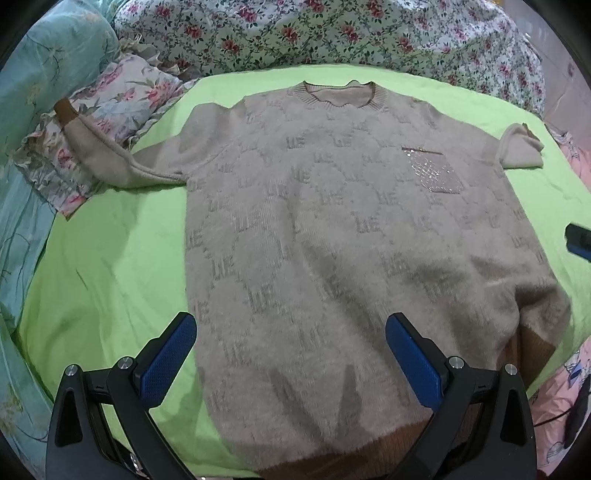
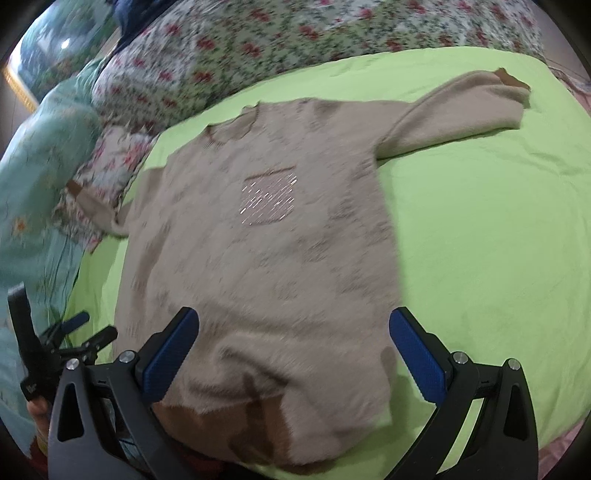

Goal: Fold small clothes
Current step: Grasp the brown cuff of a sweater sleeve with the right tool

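Beige sweater [image 1: 332,229] lies flat, front up, on a lime-green sheet [image 1: 110,266]. Knit is fuzzy w/ a faint hexagon-and-letter pattern; ribbed round neck [image 1: 338,96] at the far end, brown ribbed hem [image 1: 532,350] at the near end. Shiny sequin pocket [image 1: 436,171] on the chest, roughly square w/ a pointed bottom.

One sleeve [image 1: 110,155] runs off the sheet edge onto a floral pillow [image 1: 122,96], brown cuff tilted up. Other sleeve [image 2: 454,107] stays on the sheet, bent, cuff at the far end. Flowered quilt [image 1: 332,33] bunched behind the neck; teal bedding [image 1: 44,66] along one side. Wide bare sheet on both sides of the body, more beside the sleeve in the right wrist view, which is motion-blurred.

Left gripper [image 1: 291,354]: jaws wide, blue textured pads, holding nothing; hovers over the near hem end, sweater body between and past the fingers, one finger over green sheet. Right gripper [image 2: 295,354]: jaws wide too, nothing held; hem corner sits between the fingers, one finger over bare sheet. Contact w/ fabric can't be told for either.
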Demonstrator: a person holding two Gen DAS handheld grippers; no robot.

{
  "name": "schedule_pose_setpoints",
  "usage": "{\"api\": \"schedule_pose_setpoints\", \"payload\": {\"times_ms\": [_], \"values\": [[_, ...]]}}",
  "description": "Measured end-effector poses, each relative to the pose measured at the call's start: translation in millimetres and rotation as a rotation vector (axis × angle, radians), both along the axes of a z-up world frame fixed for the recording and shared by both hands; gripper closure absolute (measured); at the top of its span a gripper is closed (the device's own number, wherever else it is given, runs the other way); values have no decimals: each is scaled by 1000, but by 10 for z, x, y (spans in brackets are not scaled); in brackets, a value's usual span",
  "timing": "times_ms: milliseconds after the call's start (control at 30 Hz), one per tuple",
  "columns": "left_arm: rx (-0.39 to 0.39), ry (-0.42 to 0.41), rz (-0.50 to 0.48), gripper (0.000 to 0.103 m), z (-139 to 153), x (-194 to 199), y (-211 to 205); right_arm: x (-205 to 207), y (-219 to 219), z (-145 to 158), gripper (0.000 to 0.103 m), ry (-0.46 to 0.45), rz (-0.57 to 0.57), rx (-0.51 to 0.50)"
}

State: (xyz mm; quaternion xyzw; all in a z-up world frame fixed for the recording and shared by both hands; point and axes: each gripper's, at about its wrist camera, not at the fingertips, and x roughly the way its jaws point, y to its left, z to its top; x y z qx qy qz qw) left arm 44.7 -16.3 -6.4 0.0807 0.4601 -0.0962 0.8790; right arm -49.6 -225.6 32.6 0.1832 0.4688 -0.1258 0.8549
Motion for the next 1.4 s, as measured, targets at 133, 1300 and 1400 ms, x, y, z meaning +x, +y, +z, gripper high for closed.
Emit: {"api": "schedule_pose_setpoints", "payload": {"times_ms": [133,1300,1400], "values": [[21,-17,9,1,0,170,-17,74,-433,133,0,-54,-61,-21],[-65,119,72,1,-350,1187,-196,1748,-3198,-104,95,-197,-403,-53],[-83,114,70,1,-324,1147,-186,1816,-2698,26,95,-250,-288,2]]}}
